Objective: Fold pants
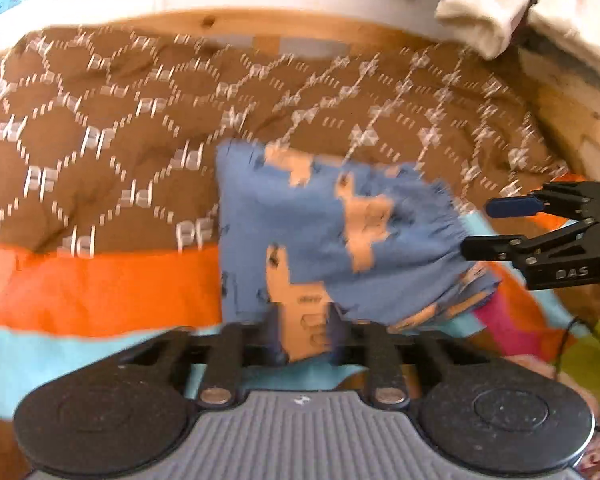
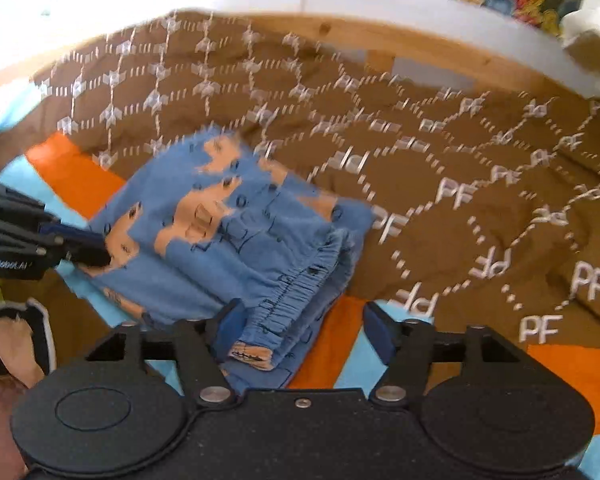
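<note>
The pants point(image 2: 236, 240) are blue with orange-tan patches and lie folded into a compact bundle on the bed, sitting on the brown blanket point(image 2: 440, 208) with the white "PF" pattern and partly over the orange and light blue cloth point(image 1: 96, 288) at the near edge. The elastic waistband faces the right tool point(image 2: 304, 332), bunched up right in front of it.

The right tool's jaws stand wide; its left pad is just beside the waistband edge, the other pad is clear of the fabric, so no grip there. From the left wrist view the right tool also shows up at the right side of the pants, jaws apart.

The left tool point(image 2: 94, 248) sits at the opposite edge of the bundle. Its jaws look partly apart, with an orange-tan bit of the pants between them, and I can't tell whether the pads actually press on it. Both views are motion-blurred.

Behind the bed runs a wooden frame point(image 1: 236, 20).
</note>
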Demonstrator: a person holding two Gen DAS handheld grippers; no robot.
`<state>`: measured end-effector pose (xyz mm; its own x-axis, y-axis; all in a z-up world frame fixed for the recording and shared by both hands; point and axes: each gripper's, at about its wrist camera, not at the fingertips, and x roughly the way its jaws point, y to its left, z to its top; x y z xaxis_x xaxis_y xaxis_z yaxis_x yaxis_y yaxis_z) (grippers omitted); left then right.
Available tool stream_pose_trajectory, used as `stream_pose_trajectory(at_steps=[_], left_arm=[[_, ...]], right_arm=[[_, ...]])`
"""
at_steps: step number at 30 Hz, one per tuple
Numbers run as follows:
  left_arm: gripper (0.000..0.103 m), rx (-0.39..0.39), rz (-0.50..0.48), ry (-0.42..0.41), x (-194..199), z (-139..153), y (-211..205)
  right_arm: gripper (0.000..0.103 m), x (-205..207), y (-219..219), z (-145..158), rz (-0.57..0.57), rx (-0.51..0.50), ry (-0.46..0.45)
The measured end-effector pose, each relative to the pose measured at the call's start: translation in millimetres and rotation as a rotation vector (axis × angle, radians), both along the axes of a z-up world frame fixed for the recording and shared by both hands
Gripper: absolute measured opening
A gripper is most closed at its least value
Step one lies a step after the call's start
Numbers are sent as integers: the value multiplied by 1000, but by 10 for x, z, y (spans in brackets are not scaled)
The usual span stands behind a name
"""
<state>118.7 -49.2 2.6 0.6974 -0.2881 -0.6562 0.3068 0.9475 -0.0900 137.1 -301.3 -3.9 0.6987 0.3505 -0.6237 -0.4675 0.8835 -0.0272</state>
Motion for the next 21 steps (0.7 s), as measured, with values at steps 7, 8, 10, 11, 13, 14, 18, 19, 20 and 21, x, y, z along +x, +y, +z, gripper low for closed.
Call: stream_pose_trajectory(at_steps=[7, 8, 10, 11, 13, 14, 18, 19, 20, 21], left_arm=[[66, -29, -127, -136, 516, 341, -196], [66, -22, -152, -135, 602, 320, -221], [65, -5, -189, -94, 844, 229, -251], [65, -5, -190, -59, 956, 167, -247], [62, 9, -167, 2, 1140, 28, -226], [57, 20, -161, 8, 1194, -21, -214], [54, 23, -127, 31, 1394, -126, -155], [54, 2, -116, 44, 1428, -127, -138], [54, -6, -111, 49, 1442, -123, -113], [54, -12, -107, 55, 1457, -115, -101]], right_arm=[[56, 212, 138, 125, 41, 116, -151], [49, 281, 185, 99, 71, 132, -133], [41, 381, 223, 20, 96, 141, -95], [41, 406, 227, -20, 92, 139, -81], [41, 467, 210, -129, 83, 127, -39], [41, 489, 193, -186, 70, 114, -28], [35, 586, 73, -282, 30, 148, 11], [35, 603, 44, -282, 23, 165, 21], [35, 598, 22, -298, 18, 178, 28], [35, 608, 3, -300, 14, 193, 36]])
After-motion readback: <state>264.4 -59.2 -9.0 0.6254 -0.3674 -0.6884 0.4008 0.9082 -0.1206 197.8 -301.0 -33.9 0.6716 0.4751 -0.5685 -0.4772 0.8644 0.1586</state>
